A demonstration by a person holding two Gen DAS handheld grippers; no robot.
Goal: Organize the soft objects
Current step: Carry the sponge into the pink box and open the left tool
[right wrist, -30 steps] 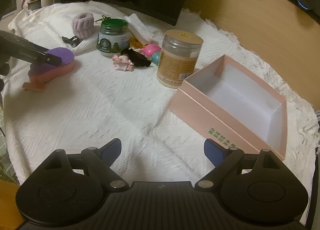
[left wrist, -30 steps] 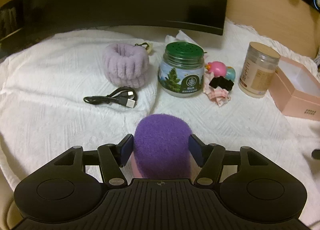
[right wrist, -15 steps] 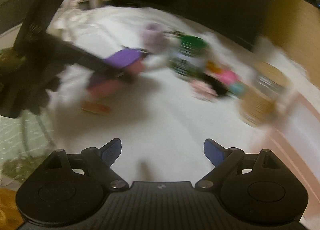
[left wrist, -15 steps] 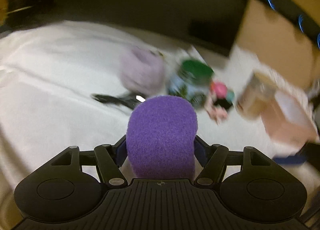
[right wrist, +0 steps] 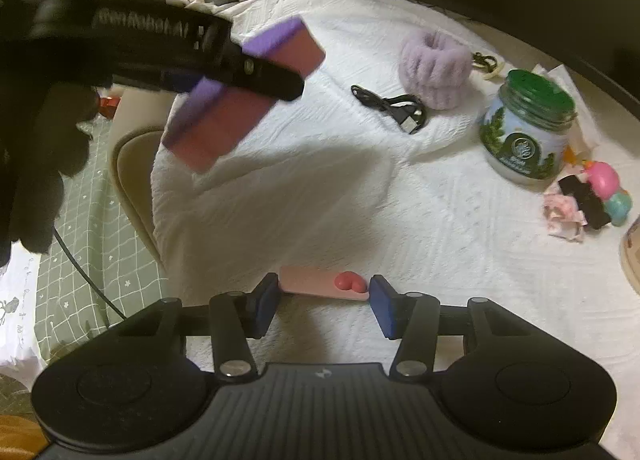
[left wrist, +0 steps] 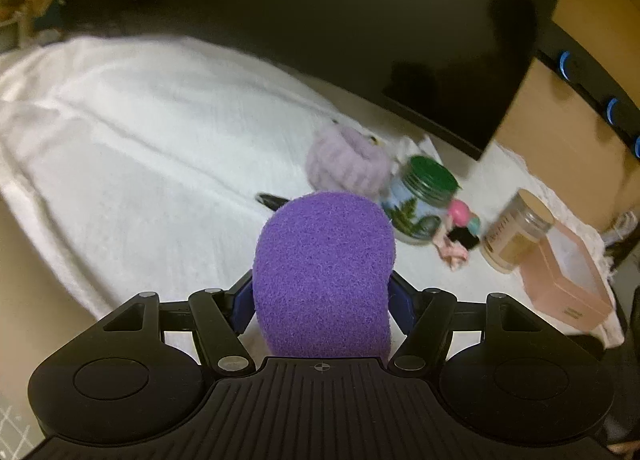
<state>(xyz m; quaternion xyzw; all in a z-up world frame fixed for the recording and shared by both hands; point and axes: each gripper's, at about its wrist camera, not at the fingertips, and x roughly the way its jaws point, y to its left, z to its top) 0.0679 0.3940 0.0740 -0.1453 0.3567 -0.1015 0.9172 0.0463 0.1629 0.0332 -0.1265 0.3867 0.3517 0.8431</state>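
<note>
A purple-topped pink sponge [left wrist: 324,272] is clamped in my left gripper [left wrist: 320,292] and held in the air above the white cloth's left edge. In the right wrist view one black finger [right wrist: 260,72] crosses the sponge [right wrist: 224,120]. My right gripper [right wrist: 322,292] is low over the cloth, its jaws closing. A flat pink pad with a red heart [right wrist: 312,282] lies between them, and the blue pads meet its two ends. A fluffy lilac wristband [right wrist: 436,60] lies further back.
A black cable [right wrist: 392,106], a green-lidded jar [right wrist: 524,128], a pink and teal toy [right wrist: 604,180] and a pink fabric tie [right wrist: 560,212] sit on the cloth's right. A tan jar [left wrist: 516,236] and an open pink box [left wrist: 560,292] stand beyond. A dark monitor [left wrist: 320,20] backs the table.
My left gripper lifted the sponge off the cloth and swung left. My right gripper swept left from the pink box to the heart pad, and its jaws narrowed around it.
</note>
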